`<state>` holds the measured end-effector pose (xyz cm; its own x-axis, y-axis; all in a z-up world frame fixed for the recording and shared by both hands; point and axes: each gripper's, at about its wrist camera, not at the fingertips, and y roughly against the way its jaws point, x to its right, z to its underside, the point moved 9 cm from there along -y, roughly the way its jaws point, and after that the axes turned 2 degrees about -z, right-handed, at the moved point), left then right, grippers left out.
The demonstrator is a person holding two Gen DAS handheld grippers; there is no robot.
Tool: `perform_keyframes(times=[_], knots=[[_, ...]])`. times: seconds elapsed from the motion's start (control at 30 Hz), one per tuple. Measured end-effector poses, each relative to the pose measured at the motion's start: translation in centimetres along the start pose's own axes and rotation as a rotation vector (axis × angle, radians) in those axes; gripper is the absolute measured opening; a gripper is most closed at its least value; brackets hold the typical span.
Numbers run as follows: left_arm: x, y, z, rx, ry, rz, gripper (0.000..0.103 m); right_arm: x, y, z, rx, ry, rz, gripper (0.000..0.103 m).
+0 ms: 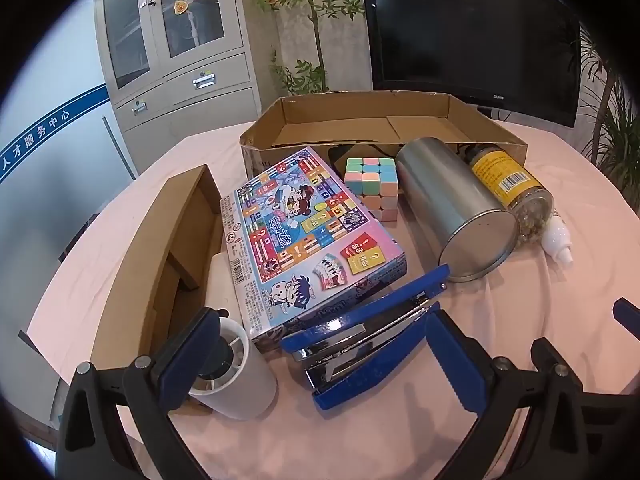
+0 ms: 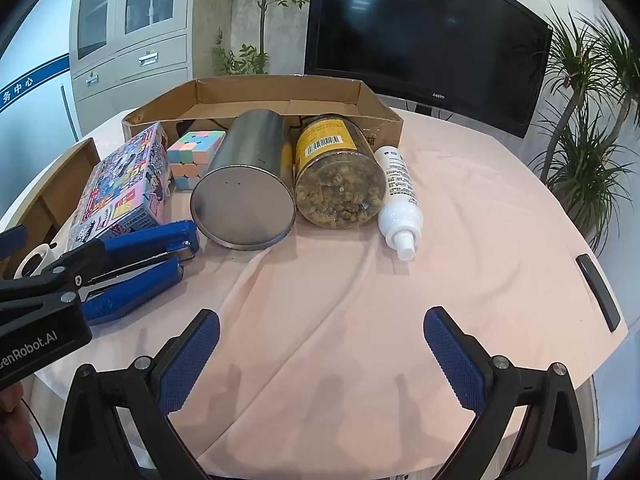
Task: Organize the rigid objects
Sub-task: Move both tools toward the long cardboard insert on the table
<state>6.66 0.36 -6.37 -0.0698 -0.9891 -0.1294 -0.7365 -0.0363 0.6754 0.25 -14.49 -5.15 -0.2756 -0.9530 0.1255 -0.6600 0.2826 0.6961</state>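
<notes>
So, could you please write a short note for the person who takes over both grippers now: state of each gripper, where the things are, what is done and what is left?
Left gripper: open, its fingers on either side of the blue stapler, not closed on it.
Right gripper: open, holds nothing, over bare pink cloth.
On the cloth, in front of the large cardboard box: game box, pastel cube, metal can on its side, jar on its side, white spray bottle lying down, white cylinder near the left gripper.
Done: nothing visible inside the large box.
Left: all items.
</notes>
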Motion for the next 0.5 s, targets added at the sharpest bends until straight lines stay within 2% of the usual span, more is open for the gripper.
perform_keyframes(times=[0.13,0.23,0.33,0.43,0.5], knots=[[-0.5,0.3,-0.4,0.008,-0.004,0.006,0.102,0.0,0.0,-0.1,0.004,0.005,0.005,0.103],[-2.8,1.3,-1.6,0.045,-0.001,-0.019,0.102,0.0,0.1,-0.3,0.020,0.011,-0.007,0.103],[-7.2,2.2,-2.3,0.055,0.038,-0.059,0.102,-0.3,0.4,-0.8,0.027,-0.007,-0.078,0.103],[-11.2,1.6,-1.9,0.023,0.047,-0.148,0.102,-1.1,0.5,-1.6,0.030,-0.032,-0.174,0.103],[-12.2,0.9,-1.2,0.000,0.040,-0.158,0.102,-2.1,0.5,-2.0,0.029,-0.024,-0.210,0.103]])
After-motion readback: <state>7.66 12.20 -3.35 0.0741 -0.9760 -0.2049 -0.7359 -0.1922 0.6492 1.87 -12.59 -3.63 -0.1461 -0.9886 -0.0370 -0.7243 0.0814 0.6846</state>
